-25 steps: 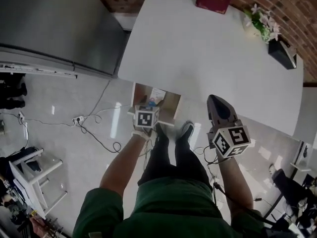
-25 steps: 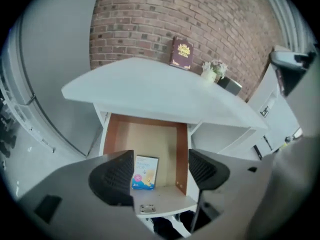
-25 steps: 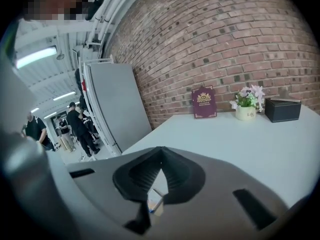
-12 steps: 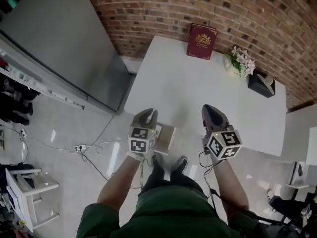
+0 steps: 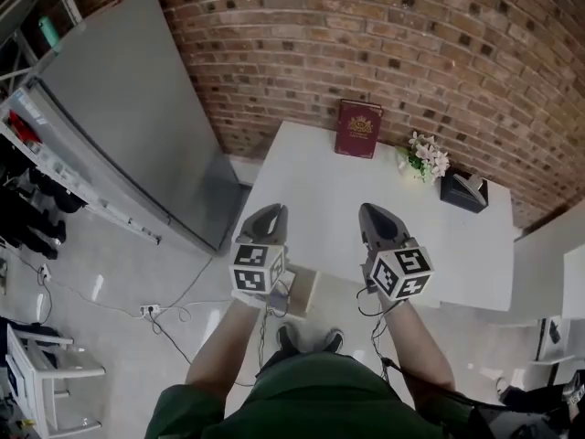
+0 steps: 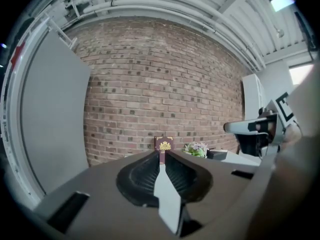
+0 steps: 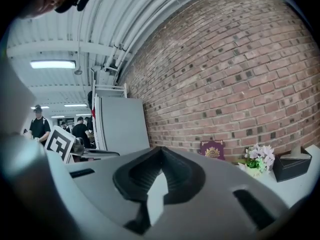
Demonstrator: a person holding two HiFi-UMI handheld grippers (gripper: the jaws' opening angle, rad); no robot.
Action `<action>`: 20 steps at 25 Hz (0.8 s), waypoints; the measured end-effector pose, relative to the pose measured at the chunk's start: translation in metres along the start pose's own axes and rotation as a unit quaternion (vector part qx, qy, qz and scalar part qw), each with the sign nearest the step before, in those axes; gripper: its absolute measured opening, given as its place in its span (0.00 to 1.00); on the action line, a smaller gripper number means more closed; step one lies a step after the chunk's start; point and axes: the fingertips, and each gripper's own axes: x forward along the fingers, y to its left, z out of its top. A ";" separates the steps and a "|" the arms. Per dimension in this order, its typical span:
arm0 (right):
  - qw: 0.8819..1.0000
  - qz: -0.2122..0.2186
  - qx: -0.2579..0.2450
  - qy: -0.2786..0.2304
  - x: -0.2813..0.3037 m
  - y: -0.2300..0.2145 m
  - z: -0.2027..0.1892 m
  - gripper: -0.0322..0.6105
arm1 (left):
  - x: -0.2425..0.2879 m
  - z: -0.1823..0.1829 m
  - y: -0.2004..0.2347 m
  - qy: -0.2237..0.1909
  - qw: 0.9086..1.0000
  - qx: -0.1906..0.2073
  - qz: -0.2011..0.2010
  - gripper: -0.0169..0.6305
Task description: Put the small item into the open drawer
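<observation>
Both grippers are held up side by side over the near edge of the white table (image 5: 320,190), pointing at the brick wall. The left gripper (image 5: 266,210) (image 6: 161,153) is shut; its jaws have just been closing with nothing between them. The right gripper (image 5: 373,210) (image 7: 160,149) is also shut and empty. The wooden drawer (image 5: 303,293) stands open under the table's front edge, just below the left gripper's marker cube, which hides part of it. I cannot make out the small item in any view.
A red book (image 5: 358,129) leans on the wall at the table's back, with white flowers (image 5: 422,156) and a black tissue box (image 5: 463,191) to its right. A tall grey cabinet (image 5: 128,126) stands to the left. Cables (image 5: 174,323) lie on the floor.
Both grippers have risen from drawer height to above the table edge, the left one coming up off the drawer. The head view has tilted up, and the brick wall now shows.
</observation>
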 end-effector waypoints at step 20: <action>0.997 -0.012 -0.033 -0.071 -0.020 0.021 0.079 0.05 | -0.037 0.124 -0.028 -0.136 0.989 0.043 -0.030 0.06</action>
